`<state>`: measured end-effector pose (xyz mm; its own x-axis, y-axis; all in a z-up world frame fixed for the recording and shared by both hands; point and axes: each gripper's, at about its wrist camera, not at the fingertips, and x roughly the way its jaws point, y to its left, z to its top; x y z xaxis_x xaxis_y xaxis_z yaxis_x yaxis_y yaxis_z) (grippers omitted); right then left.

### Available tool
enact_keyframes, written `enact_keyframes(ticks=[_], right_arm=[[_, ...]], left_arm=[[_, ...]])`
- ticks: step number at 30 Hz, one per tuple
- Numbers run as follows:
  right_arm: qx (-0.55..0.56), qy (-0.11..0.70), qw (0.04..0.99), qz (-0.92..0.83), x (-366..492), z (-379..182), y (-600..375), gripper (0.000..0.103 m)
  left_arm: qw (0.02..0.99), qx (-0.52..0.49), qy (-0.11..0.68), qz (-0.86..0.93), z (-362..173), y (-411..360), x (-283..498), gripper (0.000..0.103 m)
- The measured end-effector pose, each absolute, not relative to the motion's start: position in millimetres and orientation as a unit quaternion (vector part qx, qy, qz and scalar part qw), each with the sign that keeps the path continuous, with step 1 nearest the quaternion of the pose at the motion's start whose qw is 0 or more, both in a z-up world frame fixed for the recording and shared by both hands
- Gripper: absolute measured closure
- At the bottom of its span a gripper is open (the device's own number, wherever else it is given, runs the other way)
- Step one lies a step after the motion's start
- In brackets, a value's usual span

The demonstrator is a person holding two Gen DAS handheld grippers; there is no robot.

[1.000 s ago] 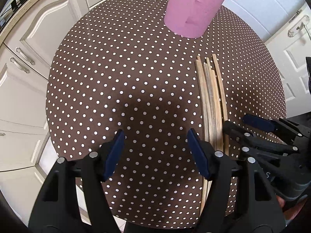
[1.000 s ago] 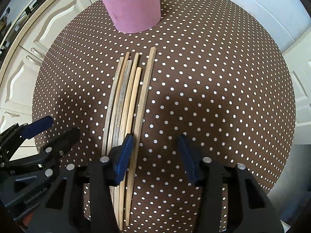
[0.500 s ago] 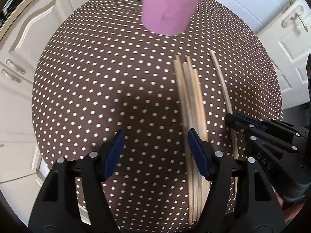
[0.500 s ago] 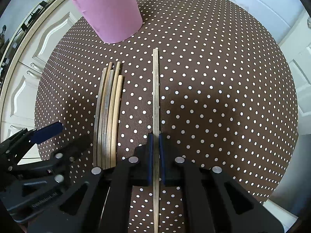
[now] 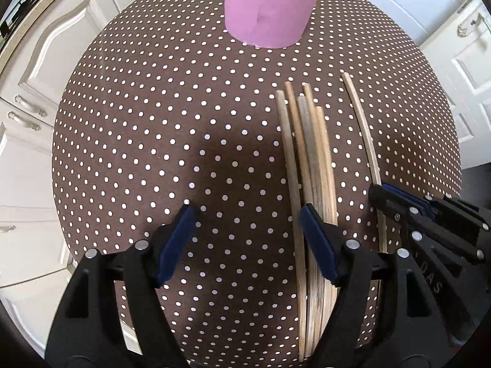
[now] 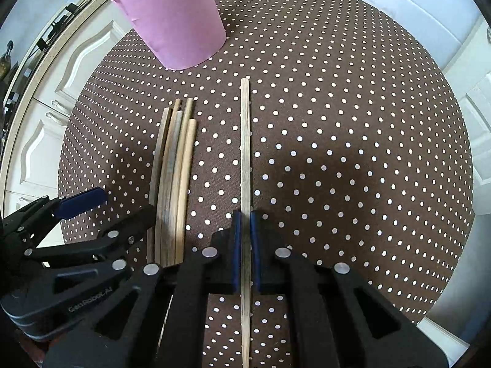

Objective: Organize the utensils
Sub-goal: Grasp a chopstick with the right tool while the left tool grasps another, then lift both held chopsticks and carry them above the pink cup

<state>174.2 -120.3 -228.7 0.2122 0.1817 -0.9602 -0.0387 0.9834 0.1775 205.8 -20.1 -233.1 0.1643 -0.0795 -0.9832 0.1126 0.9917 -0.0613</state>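
The single chopstick is a long, thin, pale wooden stick with a squared far end, lying straight on the table and set apart from the others. The right gripper is pressed together on it, its blue pads clamping the stick partway along its length, with the far portion running out toward the pink cup and the near portion passing back under the gripper body. The gripper points steeply down at the table.

To the left of that stick lies the bundle of chopsticks, five of them side by side and touching, some pale and some greyer and darker (their far ends are staggered). The left gripper hangs just beside this bundle, also pointing steeply down. Its jaws have just been opening and stand spread, with only bare cloth between them; the right-hand pad overlaps the bundle in the left wrist view, and whether it touches the sticks cannot be told.

The cup stands upright at the far side of the brown polka-dot tablecloth, well clear of the stick ends. White cabinet doors surround the table.
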Motion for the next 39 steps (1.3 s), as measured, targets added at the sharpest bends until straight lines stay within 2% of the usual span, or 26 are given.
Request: enact_keyframes(ticks=[4, 6, 8, 9, 11, 16, 26, 39], right_arm=[[0.057, 0.622, 0.778, 0.072, 174.6, -225.3, -121.2, 0.099], [0.059, 0.621, 0.778, 0.073, 174.5, -225.1, -121.5, 0.099], [0.063, 0.621, 0.778, 0.074, 172.4, -225.2, -120.3, 0.099], [0.066, 0.622, 0.777, 0.074, 172.5, -225.3, -121.2, 0.099], [0.072, 0.622, 0.776, 0.074, 172.8, -225.3, -123.1, 0.099], [0.095, 0.623, 0.773, 0.073, 170.5, -223.0, -132.3, 0.099], [0.112, 0.611, 0.779, 0.081, 161.6, -207.5, -141.1, 0.097], [0.105, 0.532, 0.836, 0.087, 171.3, -141.9, -151.7, 0.097]], left_arm=[[0.764, 0.044, 0.642, -0.038, -242.5, -32.4, 211.4, 0.029], [0.773, 0.042, 0.632, -0.052, -240.6, -36.9, 211.5, 0.044], [0.779, 0.039, 0.622, -0.060, -237.5, -39.9, 211.7, 0.073], [0.782, 0.033, 0.619, -0.064, -237.1, -39.1, 212.5, 0.082], [0.785, 0.005, 0.615, -0.070, -238.1, -30.3, 215.7, 0.093], [0.778, -0.064, 0.620, -0.083, -241.9, -7.5, 222.7, 0.097], [0.795, -0.042, 0.598, -0.091, -221.5, -7.6, 212.0, 0.097], [0.842, -0.055, 0.528, -0.095, -161.1, -6.4, 215.8, 0.097]])
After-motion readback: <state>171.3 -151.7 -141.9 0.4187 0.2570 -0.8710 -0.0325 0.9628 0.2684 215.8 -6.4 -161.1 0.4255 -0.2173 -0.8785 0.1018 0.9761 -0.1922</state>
